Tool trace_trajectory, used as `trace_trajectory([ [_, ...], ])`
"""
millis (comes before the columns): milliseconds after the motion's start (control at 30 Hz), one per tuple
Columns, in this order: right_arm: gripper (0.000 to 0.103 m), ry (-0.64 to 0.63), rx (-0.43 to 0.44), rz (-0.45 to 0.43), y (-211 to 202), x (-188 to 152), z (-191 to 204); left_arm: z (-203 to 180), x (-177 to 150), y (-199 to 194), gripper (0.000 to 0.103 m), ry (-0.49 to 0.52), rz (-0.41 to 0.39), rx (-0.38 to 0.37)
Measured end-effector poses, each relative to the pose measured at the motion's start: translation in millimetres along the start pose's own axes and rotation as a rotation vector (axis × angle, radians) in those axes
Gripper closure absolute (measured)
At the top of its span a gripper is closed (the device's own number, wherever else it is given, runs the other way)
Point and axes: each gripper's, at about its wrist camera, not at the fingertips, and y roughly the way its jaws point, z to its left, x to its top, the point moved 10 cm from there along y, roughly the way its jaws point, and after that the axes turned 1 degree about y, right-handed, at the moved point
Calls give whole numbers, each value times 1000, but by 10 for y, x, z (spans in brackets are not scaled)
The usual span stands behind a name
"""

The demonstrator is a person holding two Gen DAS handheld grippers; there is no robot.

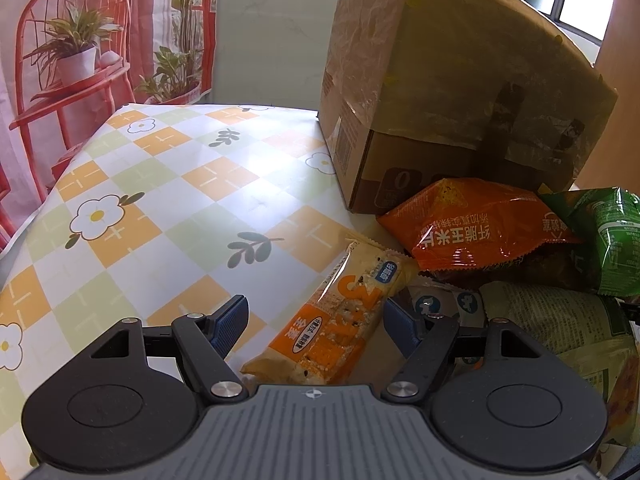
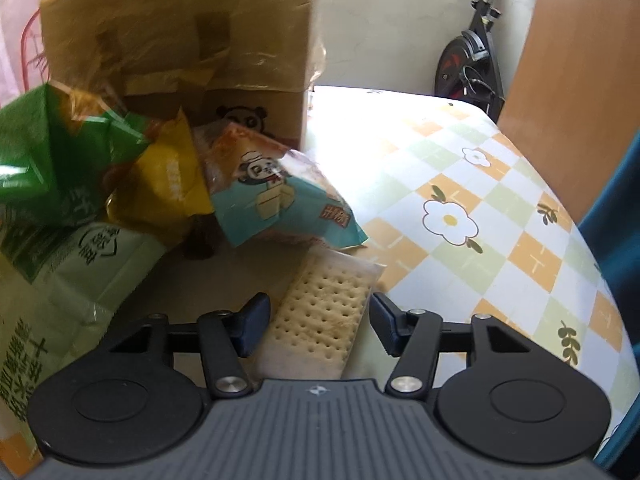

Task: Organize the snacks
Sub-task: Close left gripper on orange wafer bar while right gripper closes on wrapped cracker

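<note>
on the counter (image 1: 168, 184), which wears a checked cloth of orange, green and white squares with flowers, a heap of snacks lies against a tall cardboard box (image 1: 448, 92).

from the left wrist view, the left gripper (image 1: 316, 320) has its jaws standing wide on either side of an orange cracker bar (image 1: 340, 320). the bar lies slantwise on the cloth between the blue pads, with a clear gap on its left side; on the right side the pad is just beside the wrapper, and i cannot tell whether it touches. beyond the bar lie an orange chip bag (image 1: 476, 228) leaning at the foot of the box, a green packet (image 1: 608, 236) to its right, and a pale printed bag (image 1: 560, 320) nearer the gripper.

from the right wrist view, the right gripper (image 2: 318, 324) has its jaws at a middling width around a clear pack of dotted crackers (image 2: 320, 320). the pack lies flat on the counter between the pads; the left pad is at its edge, the right pad stands a little apart. behind it sit a blue panda packet (image 2: 280, 200), a yellow bag (image 2: 168, 184), a green bag (image 2: 52, 152) and a pale green bag (image 2: 68, 280), all piled before the box (image 2: 180, 40). an exercise bike (image 2: 472, 56) stands beyond the counter (image 2: 500, 240).
</note>
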Motion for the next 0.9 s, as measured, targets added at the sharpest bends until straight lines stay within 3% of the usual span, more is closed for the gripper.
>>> trace_trajectory([
  [533,44,-8,44,-26,59,-54,167,-82,31,157,27,45,16,4],
  [600,44,-6,45,-26,63,-57,165,-63,33,203,36,34,35,3],
  [733,43,3,45,-24,65,-54,156,-79,-2,217,42,52,68,1],
  [800,42,11,45,-15,82,-59,146,-103,-15,200,58,72,65,-5],
  [900,42,19,40,-2,112,-71,143,-110,-32,178,58,78,54,4],
])
